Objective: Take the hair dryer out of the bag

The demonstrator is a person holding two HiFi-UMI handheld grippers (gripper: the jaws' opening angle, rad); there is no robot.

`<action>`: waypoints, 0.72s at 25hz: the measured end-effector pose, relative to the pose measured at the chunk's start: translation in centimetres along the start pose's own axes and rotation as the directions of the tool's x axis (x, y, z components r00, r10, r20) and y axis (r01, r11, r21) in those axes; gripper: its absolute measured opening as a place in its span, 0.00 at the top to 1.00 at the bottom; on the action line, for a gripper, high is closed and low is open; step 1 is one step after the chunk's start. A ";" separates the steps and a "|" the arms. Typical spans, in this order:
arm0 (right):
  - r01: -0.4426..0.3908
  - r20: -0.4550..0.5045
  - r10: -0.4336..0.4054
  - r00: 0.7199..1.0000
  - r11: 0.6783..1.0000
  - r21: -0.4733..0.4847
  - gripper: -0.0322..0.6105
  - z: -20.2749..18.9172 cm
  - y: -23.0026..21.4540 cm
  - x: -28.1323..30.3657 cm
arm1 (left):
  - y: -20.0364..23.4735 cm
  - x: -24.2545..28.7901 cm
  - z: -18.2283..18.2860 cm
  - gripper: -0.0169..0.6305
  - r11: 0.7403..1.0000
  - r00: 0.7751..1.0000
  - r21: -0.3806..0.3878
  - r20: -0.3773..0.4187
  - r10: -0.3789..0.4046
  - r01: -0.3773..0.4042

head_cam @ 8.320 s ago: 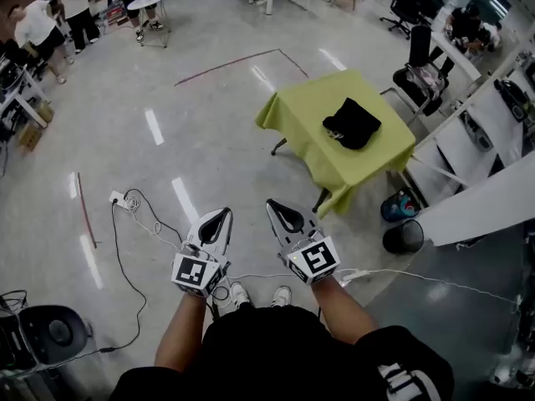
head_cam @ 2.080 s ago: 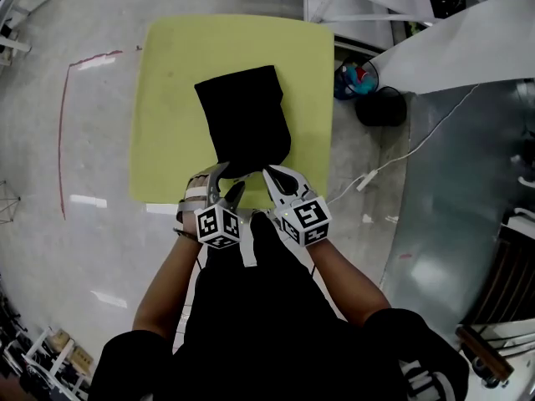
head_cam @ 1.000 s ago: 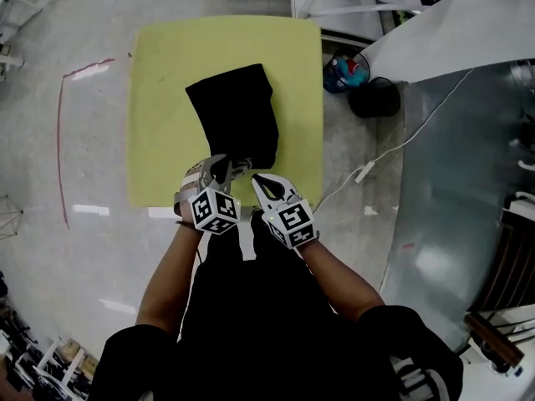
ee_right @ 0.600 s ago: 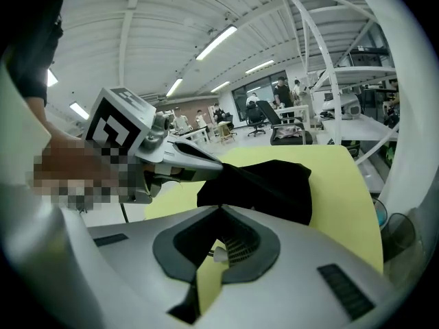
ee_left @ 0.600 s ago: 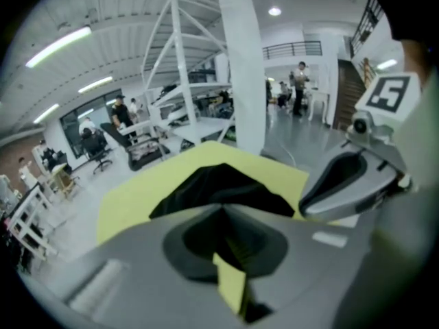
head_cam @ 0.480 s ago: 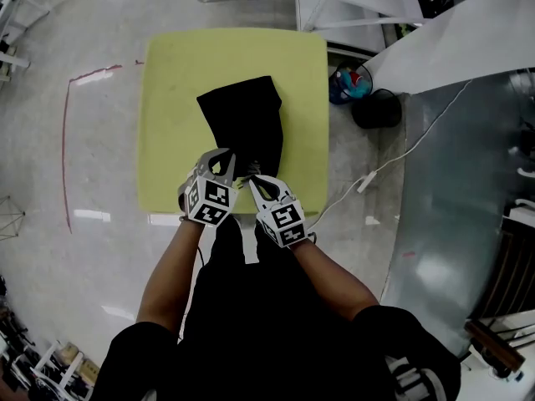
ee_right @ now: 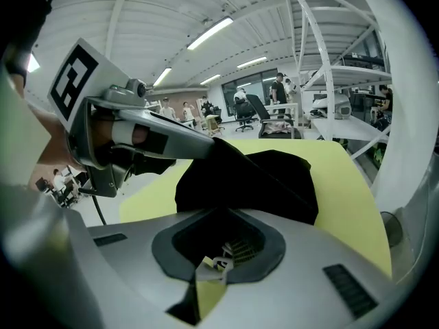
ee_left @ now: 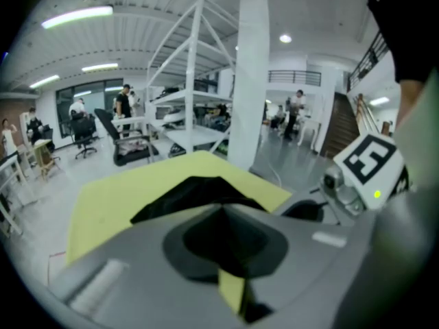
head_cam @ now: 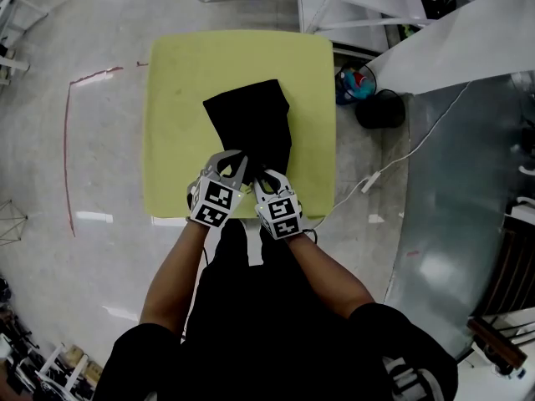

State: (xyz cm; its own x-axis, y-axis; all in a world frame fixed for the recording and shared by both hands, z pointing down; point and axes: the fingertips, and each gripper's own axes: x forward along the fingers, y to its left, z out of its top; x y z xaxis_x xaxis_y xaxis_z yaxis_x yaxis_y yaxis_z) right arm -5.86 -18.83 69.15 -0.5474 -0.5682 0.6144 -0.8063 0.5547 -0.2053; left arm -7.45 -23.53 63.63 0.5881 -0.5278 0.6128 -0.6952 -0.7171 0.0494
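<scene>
Black cloth bag [head_cam: 248, 128], crumpled, lying on yellow-green table [head_cam: 175, 98]

Bare yellow tabletop [head_cam: 175, 124] lies open on both sides of the black bag [head_cam: 251, 124].

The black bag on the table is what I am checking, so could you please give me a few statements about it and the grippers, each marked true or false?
1. The black bag lies on the yellow-green table. True.
2. The hair dryer lies on the table beside the bag. False: no hair dryer is in view; only the bag is on the table.
3. The left gripper and the right gripper are both at the end of the bag nearest the person. True.
4. The left gripper's jaws stand wide open above the bag. False: they are shut, and a fold of the bag's fabric rises to their tip.
</scene>
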 end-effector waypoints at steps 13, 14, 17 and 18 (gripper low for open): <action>0.156 -0.048 -0.154 0.987 0.987 0.044 0.60 -0.5 -3.2 2.9 | 0.8 0.4 0.3 0.96 0.998 0.999 -0.050 0.022 -0.048 0.049; 0.175 -0.054 -0.172 0.984 0.984 0.045 0.60 -0.5 -3.4 3.3 | 0.9 0.5 0.3 0.96 0.997 0.999 -0.055 0.022 -0.048 0.049; 0.236 -0.086 -0.232 0.969 0.971 0.045 0.58 -0.4 -4.2 3.7 | 1.4 0.6 0.3 0.96 0.997 0.999 -0.056 0.022 -0.048 0.049; 0.255 -0.105 -0.249 0.963 0.965 0.051 0.58 -0.5 -4.5 3.8 | 1.5 0.7 0.3 0.96 0.997 0.999 -0.056 0.022 -0.050 0.051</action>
State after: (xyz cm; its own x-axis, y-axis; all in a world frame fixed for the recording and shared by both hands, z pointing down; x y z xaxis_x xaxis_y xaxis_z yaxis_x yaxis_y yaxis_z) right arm -4.18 -23.20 72.83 -0.3025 -0.6215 0.7227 -0.9297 0.3596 -0.0799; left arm -7.94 -25.07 63.84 0.6308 -0.5016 0.5921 -0.6865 -0.7165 0.1243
